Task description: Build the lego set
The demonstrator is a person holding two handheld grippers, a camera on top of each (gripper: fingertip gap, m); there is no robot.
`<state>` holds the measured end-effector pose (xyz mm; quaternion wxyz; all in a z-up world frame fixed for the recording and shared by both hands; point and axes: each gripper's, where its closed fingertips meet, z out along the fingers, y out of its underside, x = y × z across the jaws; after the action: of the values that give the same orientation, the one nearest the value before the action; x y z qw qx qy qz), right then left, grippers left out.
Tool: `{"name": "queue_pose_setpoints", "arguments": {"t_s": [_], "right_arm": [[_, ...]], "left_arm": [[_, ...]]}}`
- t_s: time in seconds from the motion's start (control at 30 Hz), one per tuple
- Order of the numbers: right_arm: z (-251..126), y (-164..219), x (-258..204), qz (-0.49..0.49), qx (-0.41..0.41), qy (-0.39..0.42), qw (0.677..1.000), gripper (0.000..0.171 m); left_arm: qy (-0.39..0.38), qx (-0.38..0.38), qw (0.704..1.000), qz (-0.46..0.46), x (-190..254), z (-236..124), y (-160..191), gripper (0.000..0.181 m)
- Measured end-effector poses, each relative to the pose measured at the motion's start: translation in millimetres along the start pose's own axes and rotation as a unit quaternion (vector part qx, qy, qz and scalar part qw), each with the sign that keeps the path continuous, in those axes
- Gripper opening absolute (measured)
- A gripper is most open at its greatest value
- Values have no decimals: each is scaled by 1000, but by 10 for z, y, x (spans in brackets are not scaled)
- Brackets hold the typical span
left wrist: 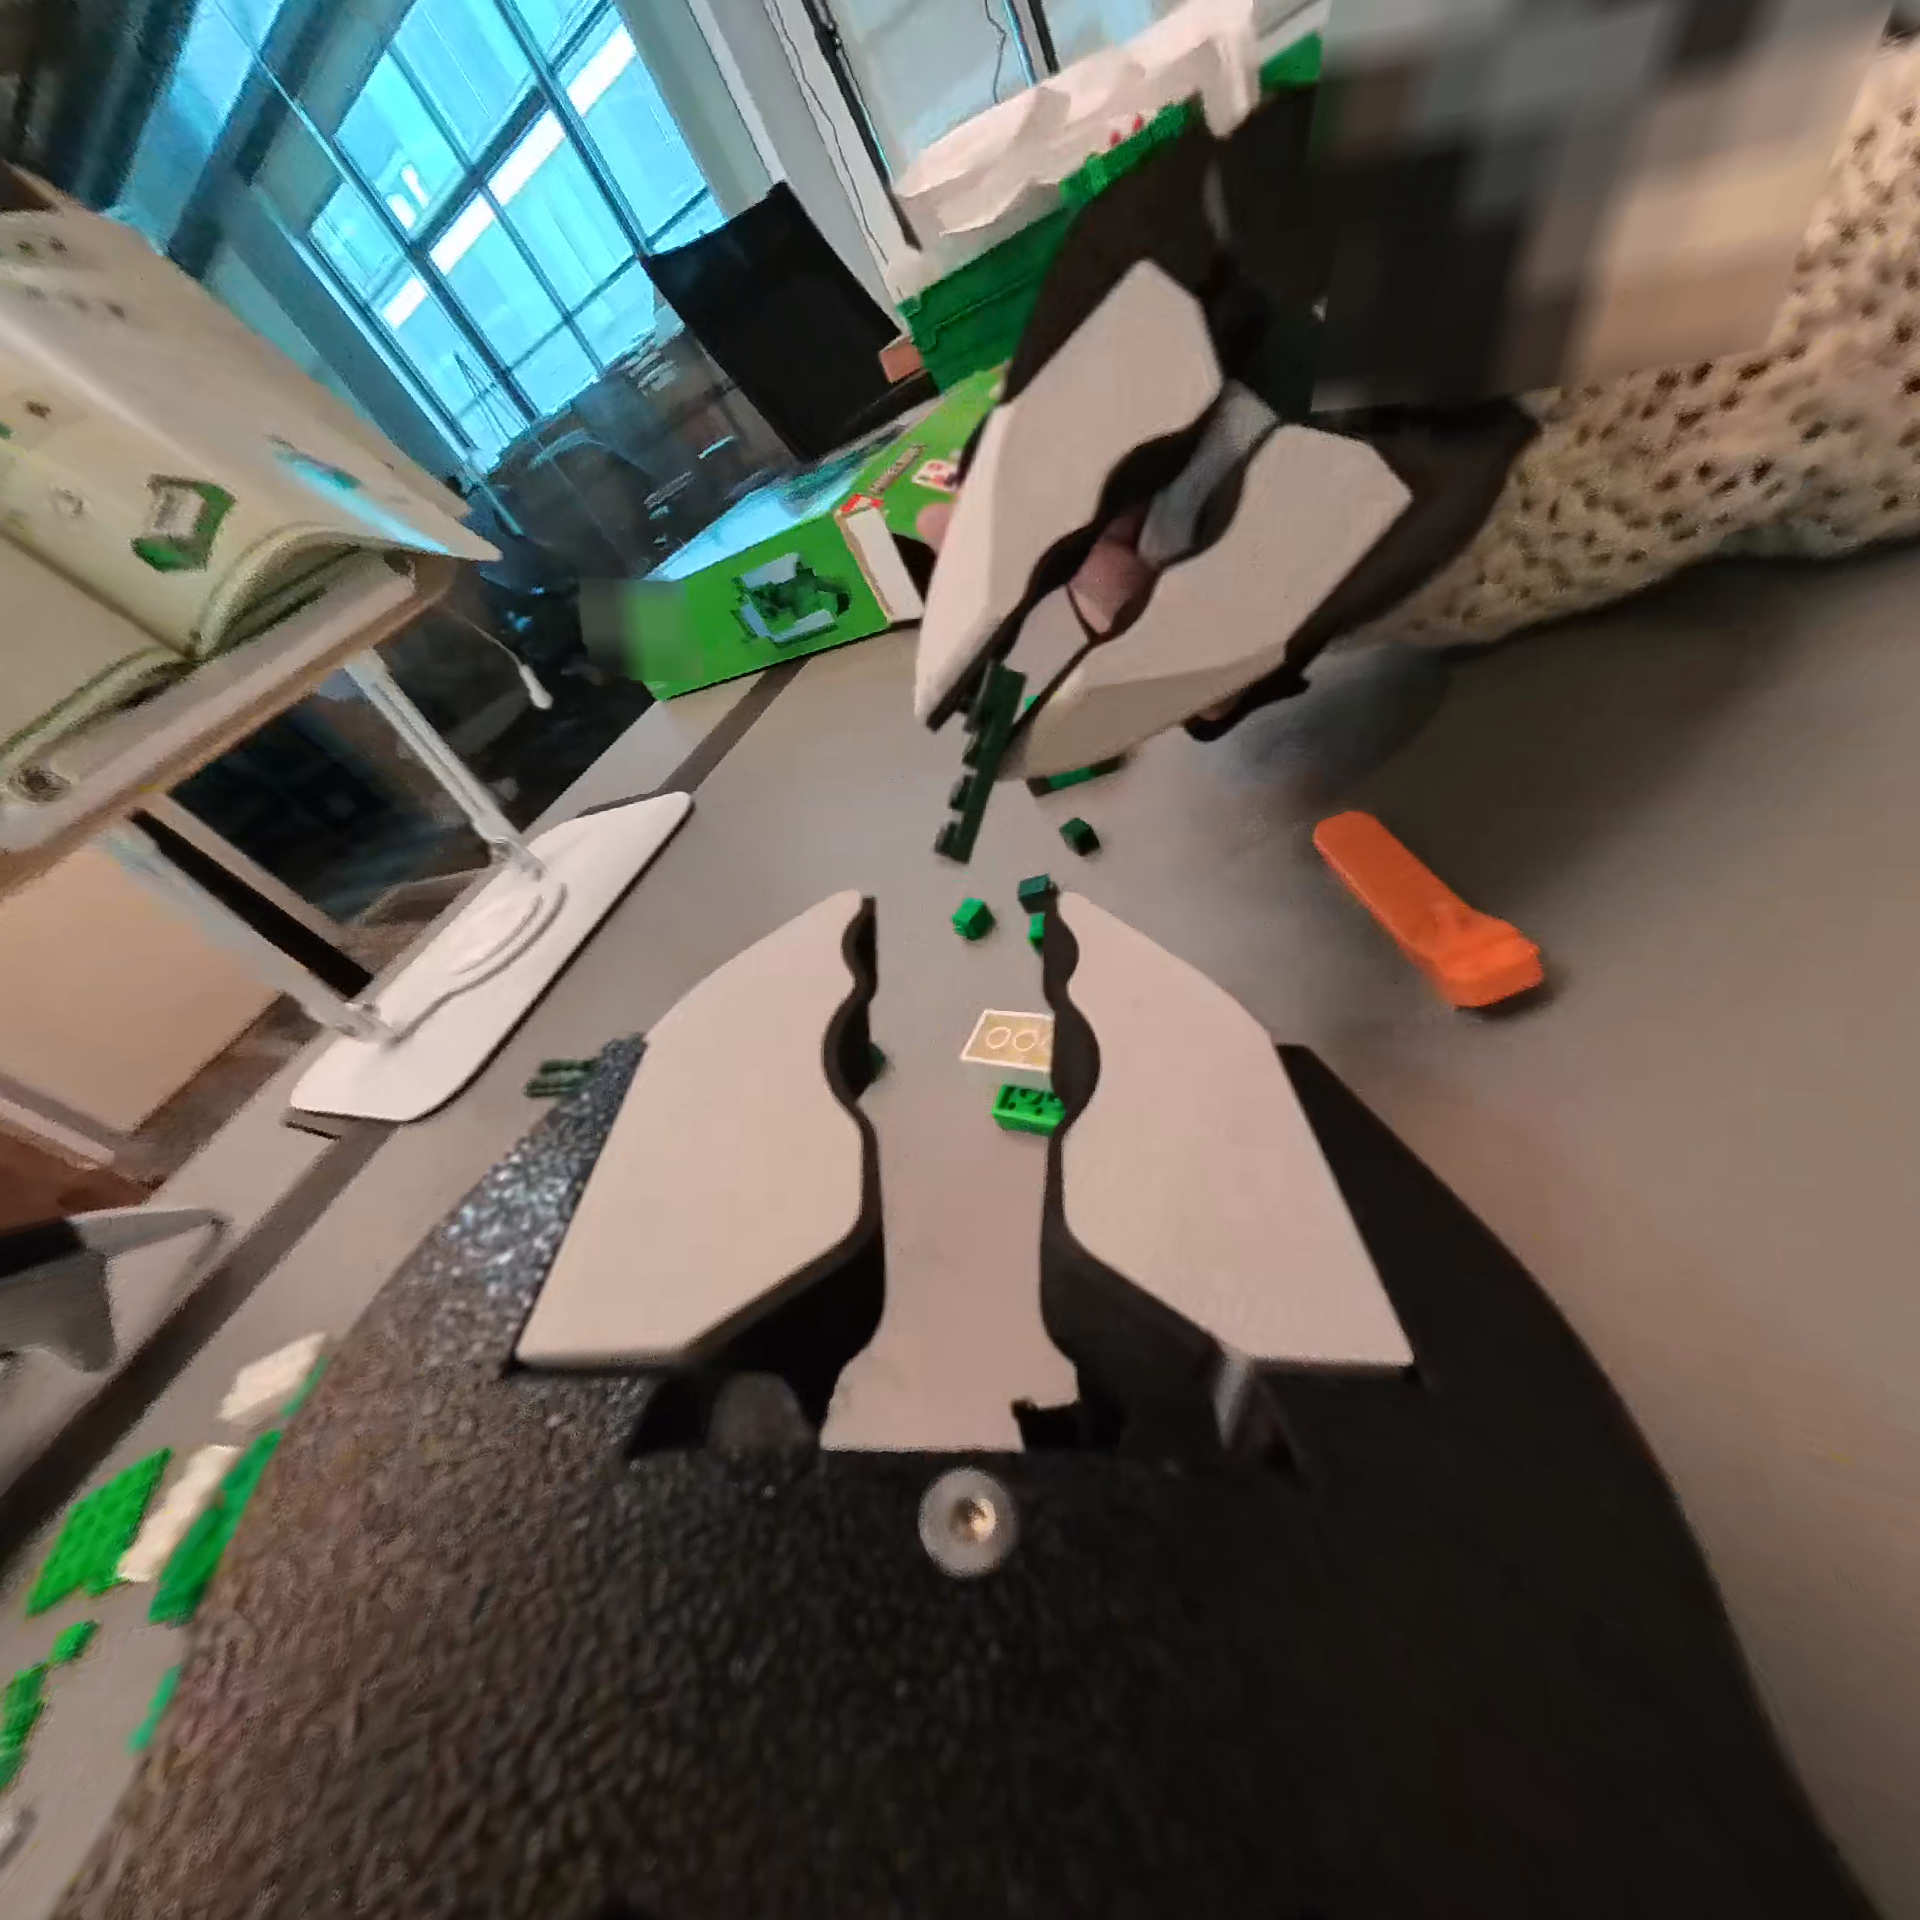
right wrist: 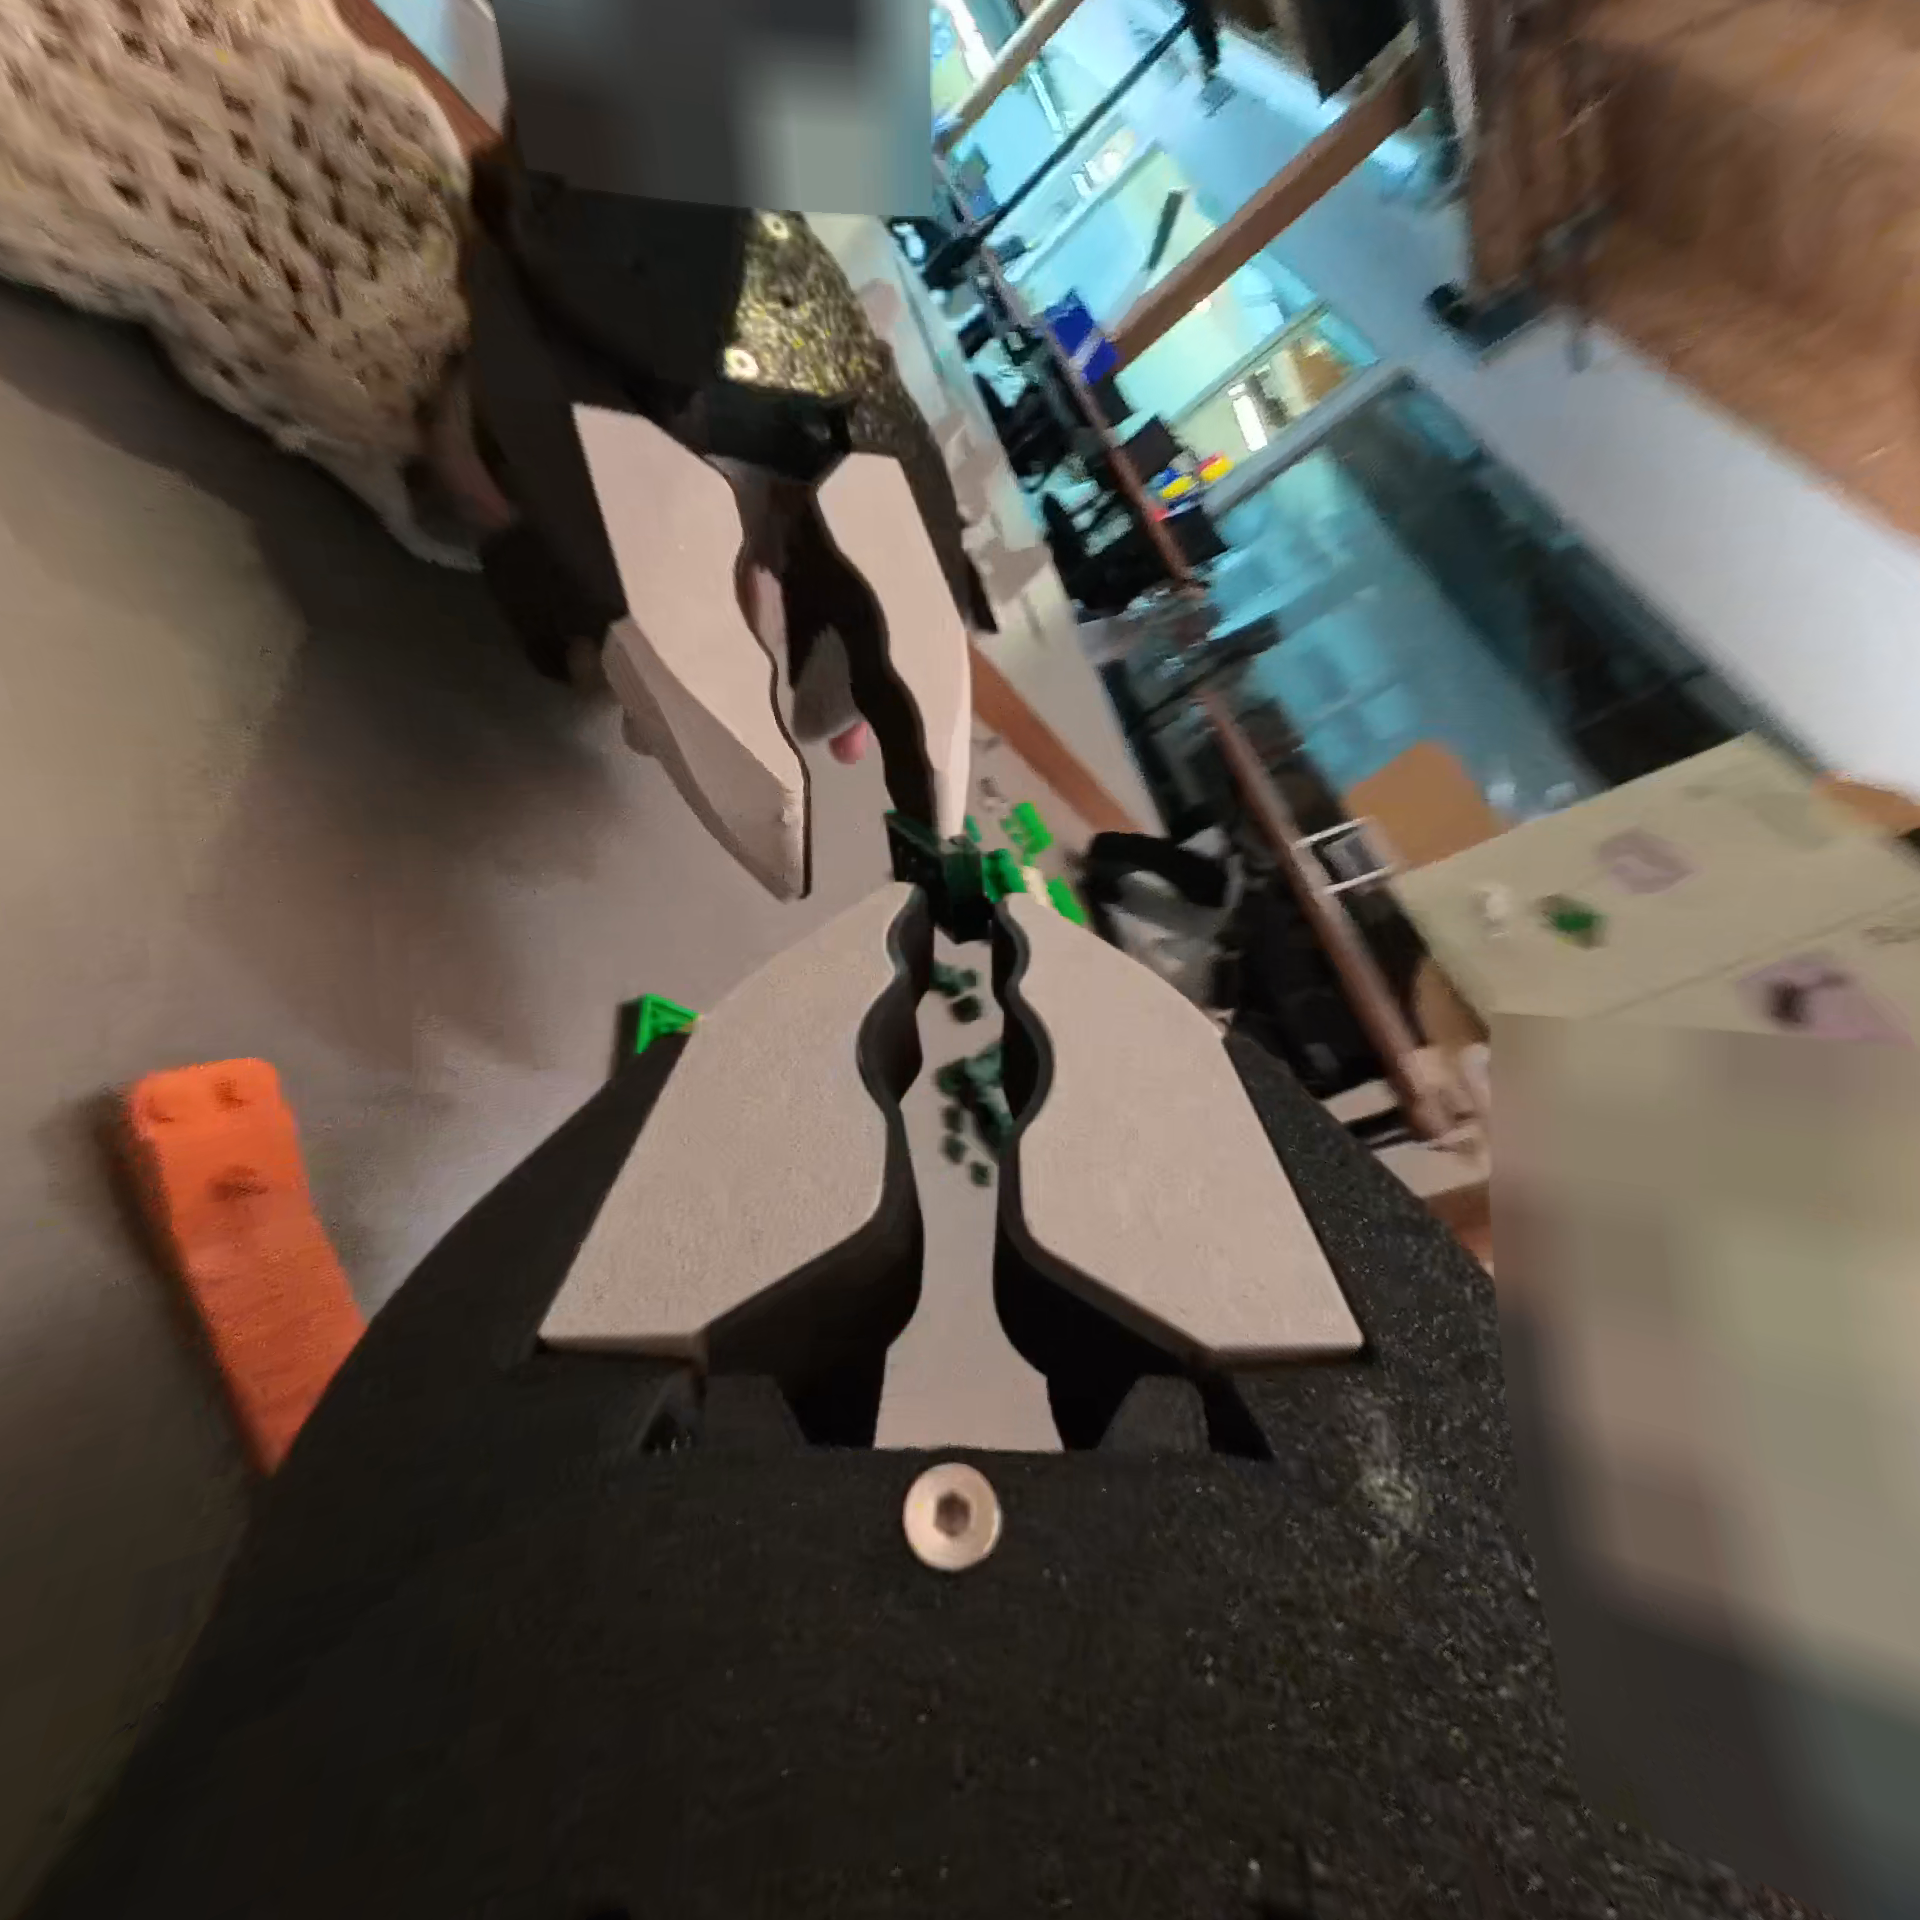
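1. My right gripper point(left wrist: 987, 717) is clamped on a dark green plate point(left wrist: 977, 769) by one end only, so most of it hangs free below the tips. A knock there could lever it out of the pinch.
2. My left gripper point(left wrist: 961, 935) has its jaws apart and empty, hovering above the grey table point(left wrist: 1558, 1247). If I close off-centre, I could twist the plate.
3. Small green bricks point(left wrist: 971, 920) lie loose just beyond and between my left tips, near the orange separator point(left wrist: 1423, 914); a sweep could scatter them.
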<state>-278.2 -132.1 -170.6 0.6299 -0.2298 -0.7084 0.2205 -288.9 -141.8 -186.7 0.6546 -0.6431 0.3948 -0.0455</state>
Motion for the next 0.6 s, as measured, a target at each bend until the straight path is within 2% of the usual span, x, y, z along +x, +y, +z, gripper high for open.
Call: {"name": "queue_pose_setpoints", "arguments": {"t_s": [0.13,0.27,0.4,0.6], "right_arm": [[12,-170,-95,-96,36,20,995,10],[1,-283,-130,-71,75,6,995,10],[-24,-325,-104,-52,93,4,994,10],[-38,-375,-91,-59,105,11,993,10]], "left_arm": [[57,48,993,-97,54,-27,-126,37],[156,103,966,-179,171,-127,-294,28],[195,129,951,-202,227,-183,-372,16],[227,139,936,-231,274,-209,-421,25]]}}
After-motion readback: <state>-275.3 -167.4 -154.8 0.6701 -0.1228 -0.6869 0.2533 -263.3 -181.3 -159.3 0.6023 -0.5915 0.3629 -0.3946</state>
